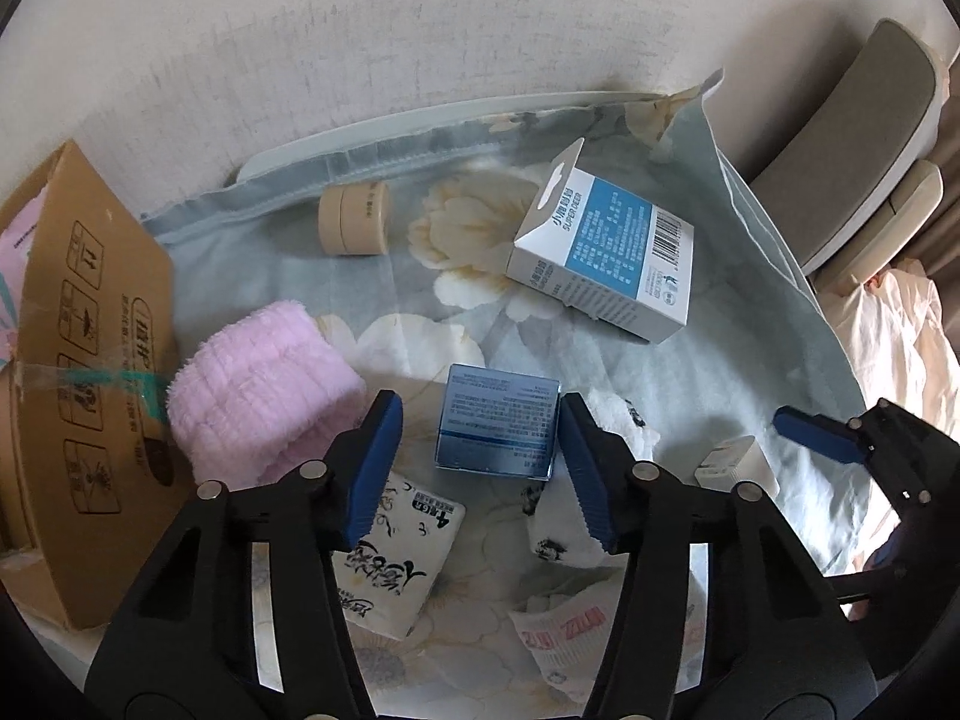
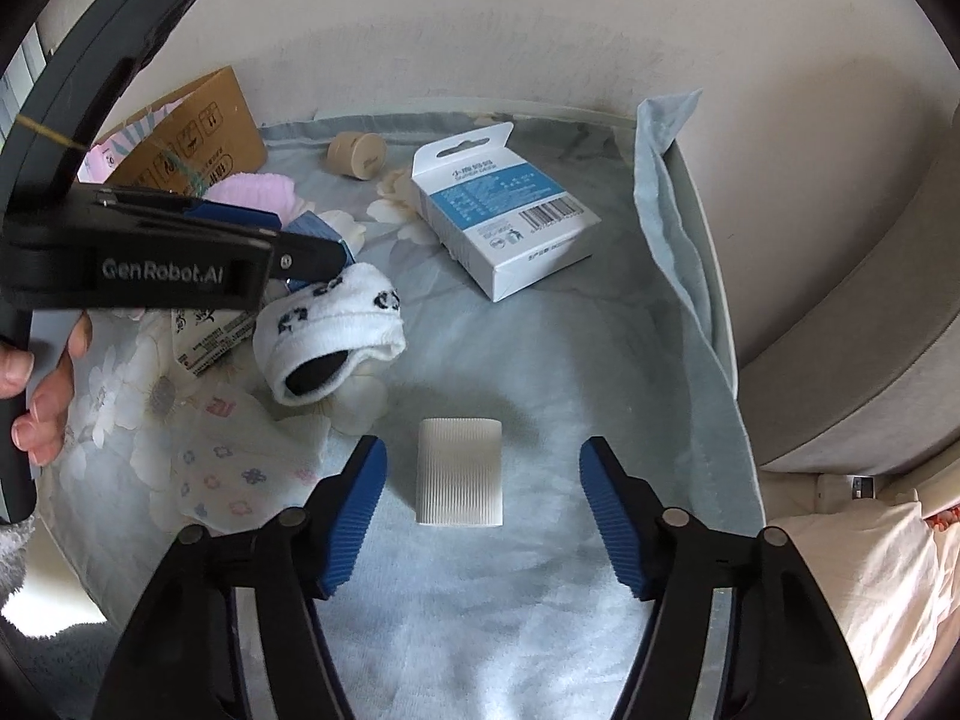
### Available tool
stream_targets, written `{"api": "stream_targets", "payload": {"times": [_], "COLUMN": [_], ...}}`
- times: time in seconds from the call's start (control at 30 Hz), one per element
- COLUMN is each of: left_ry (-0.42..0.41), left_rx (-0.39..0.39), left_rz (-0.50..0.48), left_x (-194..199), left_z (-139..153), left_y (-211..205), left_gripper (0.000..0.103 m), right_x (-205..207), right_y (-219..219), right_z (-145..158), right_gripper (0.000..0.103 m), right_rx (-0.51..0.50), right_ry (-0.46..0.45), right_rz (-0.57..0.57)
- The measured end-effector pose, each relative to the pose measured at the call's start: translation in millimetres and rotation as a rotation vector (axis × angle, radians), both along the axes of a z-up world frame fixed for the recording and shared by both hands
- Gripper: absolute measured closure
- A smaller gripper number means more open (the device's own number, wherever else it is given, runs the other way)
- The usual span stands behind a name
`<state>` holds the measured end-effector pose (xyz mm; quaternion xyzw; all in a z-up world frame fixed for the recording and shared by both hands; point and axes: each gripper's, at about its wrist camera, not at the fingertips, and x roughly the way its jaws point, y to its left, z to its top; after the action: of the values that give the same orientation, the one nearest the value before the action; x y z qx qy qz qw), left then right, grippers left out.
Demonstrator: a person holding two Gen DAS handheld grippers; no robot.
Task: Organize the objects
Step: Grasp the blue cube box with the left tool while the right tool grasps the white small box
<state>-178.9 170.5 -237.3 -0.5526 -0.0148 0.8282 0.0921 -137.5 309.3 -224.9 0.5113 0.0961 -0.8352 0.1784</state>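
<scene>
A small blue box [image 1: 495, 438] lies on the floral cloth [image 1: 420, 276] between the fingers of my left gripper [image 1: 480, 414]. The right pad sits at the box's edge and a gap shows at the left pad, so that gripper is open. In the right wrist view a white ribbed box [image 2: 461, 471] lies between the fingers of my right gripper [image 2: 483, 450], which is open with space on both sides. The left gripper's body [image 2: 138, 270] crosses the left of that view, held by a hand [image 2: 42, 396].
A cardboard box [image 1: 78, 360] stands at the left with a pink towel [image 1: 258, 384] beside it. A white-and-blue carton [image 1: 606, 252] and a tan round jar [image 1: 354, 219] lie farther back. A white printed sock [image 2: 336, 336] and a tissue pack [image 1: 390, 558] lie close by. A chair [image 1: 852, 144] is at the right.
</scene>
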Motion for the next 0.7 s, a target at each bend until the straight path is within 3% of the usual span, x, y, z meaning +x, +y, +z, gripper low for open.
{"api": "stream_targets", "payload": {"times": [0.1, 0.17, 0.27, 0.33, 0.7], "left_ry": [-0.015, -0.034, -0.026, -0.024, 0.048], "left_rx": [-0.007, -0.007, -0.006, 0.001, 0.055], "left_rz": [-0.006, -0.008, -0.008, -0.003, 0.038], "left_x": [2.0, 1.2, 1.7, 1.2, 3.8], "left_z": [-3.8, -9.9, -11.2, -10.5, 22.2], "left_y": [-0.7, -0.5, -0.6, -1.9, -16.6], "left_gripper": [0.057, 0.065, 0.066, 0.066, 0.067], "right_x": [0.9, 1.6, 1.5, 1.9, -2.7], "right_y": [-2.8, -4.8, -7.0, -7.7, -1.7], "right_z": [-4.3, -6.9, -11.6, -11.1, 1.5], "right_gripper": [0.051, 0.057, 0.073, 0.077, 0.077], "right_rx": [0.008, 0.015, 0.026, 0.025, -0.013], "right_ry": [-0.009, -0.012, -0.028, -0.022, -0.009], "right_rz": [0.011, 0.018, 0.030, 0.035, -0.003]}}
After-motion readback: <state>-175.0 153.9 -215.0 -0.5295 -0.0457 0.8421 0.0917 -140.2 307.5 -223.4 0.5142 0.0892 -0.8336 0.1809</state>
